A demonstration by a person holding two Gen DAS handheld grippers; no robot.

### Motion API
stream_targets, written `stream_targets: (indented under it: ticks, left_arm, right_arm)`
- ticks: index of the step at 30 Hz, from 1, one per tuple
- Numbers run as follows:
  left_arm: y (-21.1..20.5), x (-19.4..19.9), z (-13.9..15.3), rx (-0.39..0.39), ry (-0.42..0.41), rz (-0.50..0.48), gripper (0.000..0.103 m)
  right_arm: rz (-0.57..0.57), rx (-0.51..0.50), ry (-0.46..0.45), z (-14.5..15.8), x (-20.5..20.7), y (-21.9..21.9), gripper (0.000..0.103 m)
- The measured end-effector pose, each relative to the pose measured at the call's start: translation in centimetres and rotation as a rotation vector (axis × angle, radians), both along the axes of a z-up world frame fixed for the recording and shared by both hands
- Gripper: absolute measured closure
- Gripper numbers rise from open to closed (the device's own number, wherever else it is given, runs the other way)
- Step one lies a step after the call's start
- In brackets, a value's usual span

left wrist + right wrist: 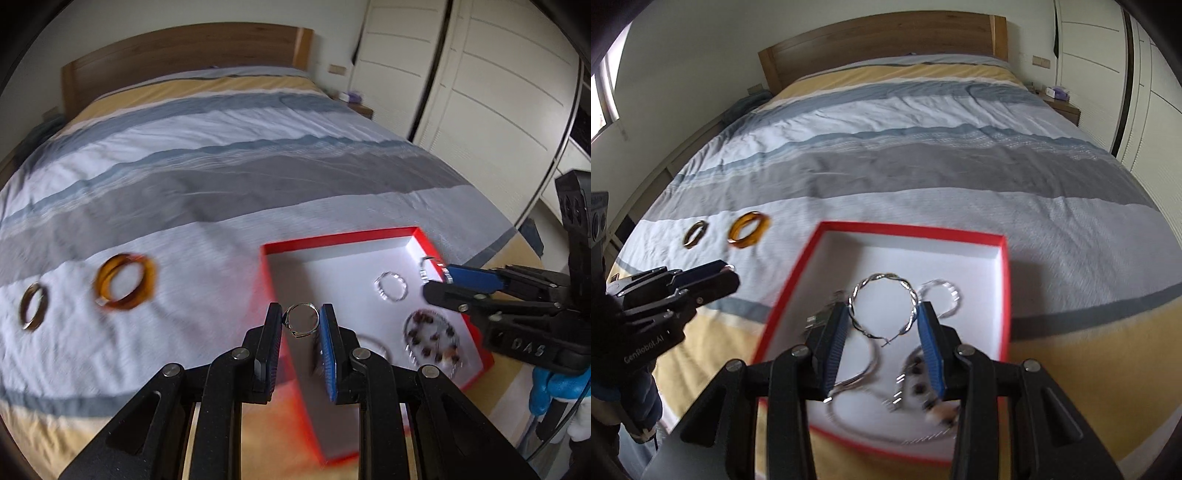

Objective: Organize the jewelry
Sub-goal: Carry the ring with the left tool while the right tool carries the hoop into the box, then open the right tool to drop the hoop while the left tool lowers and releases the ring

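I read "GenRobot.AI" in pale letters along the black body of the left gripper [728, 275], and raised letters "DAS" on the black body of the right gripper [436, 278].

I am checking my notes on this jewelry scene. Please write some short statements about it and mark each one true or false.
1. The left hand-held gripper holds a small silver ring. True.
2. The right hand-held gripper holds an amber bangle. False: it holds a twisted silver hoop.
3. The amber bangle lies on the bedspread, outside the red box. True.
4. The red box is empty. False: several silver pieces lie inside it.
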State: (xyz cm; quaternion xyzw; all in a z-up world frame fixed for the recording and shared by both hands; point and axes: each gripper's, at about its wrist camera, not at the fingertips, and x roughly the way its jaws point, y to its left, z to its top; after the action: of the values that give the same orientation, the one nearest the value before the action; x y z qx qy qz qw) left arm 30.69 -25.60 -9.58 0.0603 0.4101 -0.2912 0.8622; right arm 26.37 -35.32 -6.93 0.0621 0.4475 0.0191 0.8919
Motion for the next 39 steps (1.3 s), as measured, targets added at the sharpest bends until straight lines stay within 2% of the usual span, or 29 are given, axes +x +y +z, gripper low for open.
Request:
stream_targets:
  ticks: [7, 15, 28, 39]
  left_arm:
    - [-5.1, 3.6, -3.6, 0.089, 0.053, 0.004, 0.083]
    - [-6.5, 5.1, -6.4, 0.144, 0.097, 0.017, 0.083]
    - [-6.6, 5.8, -8.0, 0.161, 0.108, 0.019, 0.081]
    - [-6.5, 5.8, -8.2, 0.176, 0.112, 0.029, 0.081]
  right_arm:
    - [0.020, -0.009, 0.080, -3.5, 4.2, -2.0, 0.066]
    - [0.023, -0.036, 0.155, -6.0, 6.5, -3.0, 0.066]
    - [0.091, -0.144, 0.178, -7.1, 8.1, -2.0, 0.066]
    - [0.124, -0.166, 0.198, -7.0, 8.4, -1.6, 0.065]
